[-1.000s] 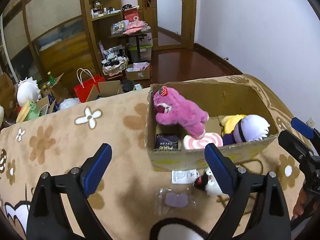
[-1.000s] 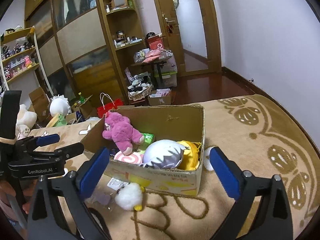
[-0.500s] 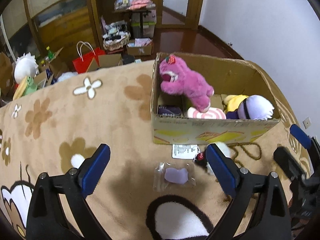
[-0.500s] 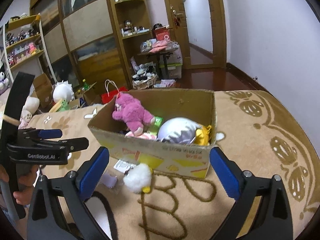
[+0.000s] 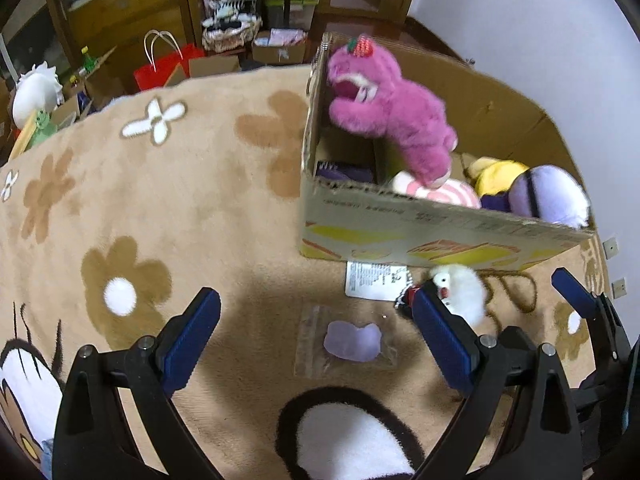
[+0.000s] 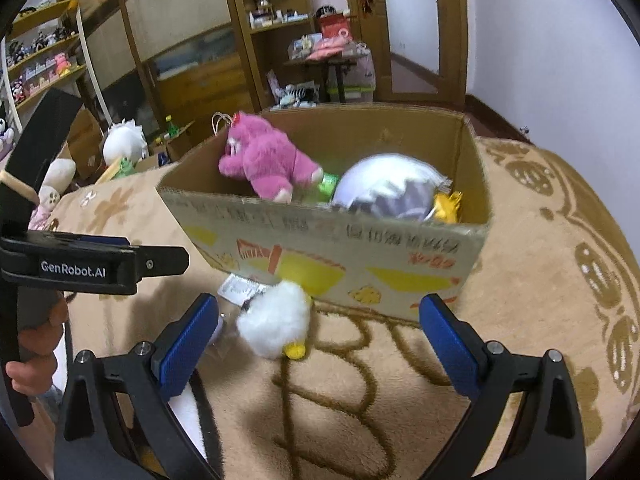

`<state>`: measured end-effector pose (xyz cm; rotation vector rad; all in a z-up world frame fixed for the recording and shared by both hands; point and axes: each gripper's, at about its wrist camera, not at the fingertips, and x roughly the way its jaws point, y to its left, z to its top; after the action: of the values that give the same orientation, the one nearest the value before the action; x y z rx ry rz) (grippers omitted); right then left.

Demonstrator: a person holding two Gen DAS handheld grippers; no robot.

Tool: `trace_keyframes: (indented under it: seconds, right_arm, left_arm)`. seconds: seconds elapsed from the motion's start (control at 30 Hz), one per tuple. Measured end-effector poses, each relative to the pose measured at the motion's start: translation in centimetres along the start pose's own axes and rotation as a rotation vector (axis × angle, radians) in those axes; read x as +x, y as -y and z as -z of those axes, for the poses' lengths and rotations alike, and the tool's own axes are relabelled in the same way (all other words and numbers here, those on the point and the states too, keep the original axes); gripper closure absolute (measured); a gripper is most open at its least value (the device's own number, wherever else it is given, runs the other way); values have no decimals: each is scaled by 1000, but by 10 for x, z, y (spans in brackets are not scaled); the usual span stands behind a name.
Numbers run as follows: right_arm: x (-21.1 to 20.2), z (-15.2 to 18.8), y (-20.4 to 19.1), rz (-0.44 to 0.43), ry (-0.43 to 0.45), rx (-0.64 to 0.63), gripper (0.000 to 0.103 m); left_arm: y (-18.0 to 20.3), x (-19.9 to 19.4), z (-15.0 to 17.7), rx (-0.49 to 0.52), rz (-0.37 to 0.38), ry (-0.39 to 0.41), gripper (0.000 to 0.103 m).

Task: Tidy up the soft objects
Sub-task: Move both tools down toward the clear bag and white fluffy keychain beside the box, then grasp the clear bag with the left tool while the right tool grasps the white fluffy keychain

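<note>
You held the left gripper (image 5: 316,336) over the tan flowered blanket (image 5: 168,200) with its fingers (image 5: 192,340) wide apart and nothing between them; a small clear bag with a lilac piece inside (image 5: 352,342) lay flat in the lower middle of the left wrist frame, right in the gap. Your right gripper (image 6: 320,340) was also spread wide and empty. In the right wrist frame a fluffy white toy (image 6: 276,324) with a yellow bit sat low and centre, just beside the front wall of the cardboard box (image 6: 332,256), close to a white paper tag (image 6: 240,288). Inside the box, in the upper middle of that frame, a pink plush bear (image 6: 264,160) leaned against the left wall, with a pale purple plush (image 6: 392,188) and a yellow one (image 6: 448,204) to its right. A pink-and-white swirled toy (image 5: 440,192) showed under the bear in the left wrist frame. Your hand (image 6: 36,344) gripped the left gripper's handle at the left edge of the right wrist frame.
</note>
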<state>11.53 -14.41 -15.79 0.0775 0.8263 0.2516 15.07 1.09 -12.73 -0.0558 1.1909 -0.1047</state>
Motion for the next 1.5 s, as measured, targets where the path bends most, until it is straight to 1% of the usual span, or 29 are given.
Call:
trace_keyframes:
  seconds: [0.17, 0.43, 0.53, 0.77, 1.13, 1.3, 1.37, 1.4, 1.5]
  right_arm:
    - [21, 5, 0, -11, -44, -7, 0]
    - [45, 11, 2, -11, -96, -3, 0]
    - [53, 13, 2, -16, -113, -6, 0]
    - [62, 14, -4, -25, -128, -31, 0]
    - [70, 14, -10, -11, -147, -67, 0]
    - [72, 19, -13, -1, -157, -88, 0]
    - [74, 20, -15, 3, -161, -96, 0]
    - [75, 21, -16, 6, -161, -100, 0]
    - [77, 22, -19, 14, -163, -114, 0]
  left_arm:
    - [-6, 19, 0, -35, 14, -58, 7]
    - [-9, 35, -1, -69, 29, -106, 7]
    - [-10, 41, -1, -70, 36, -123, 7]
    - [-10, 58, 2, -63, 51, -194, 7]
    - [-4, 71, 5, -23, 68, -241, 7]
    - [0, 80, 0, -5, 43, -249, 7]
    - [9, 85, 3, 12, 28, -248, 7]
    - [12, 88, -2, 20, 21, -251, 7]
    - [20, 93, -2, 42, -1, -250, 7]
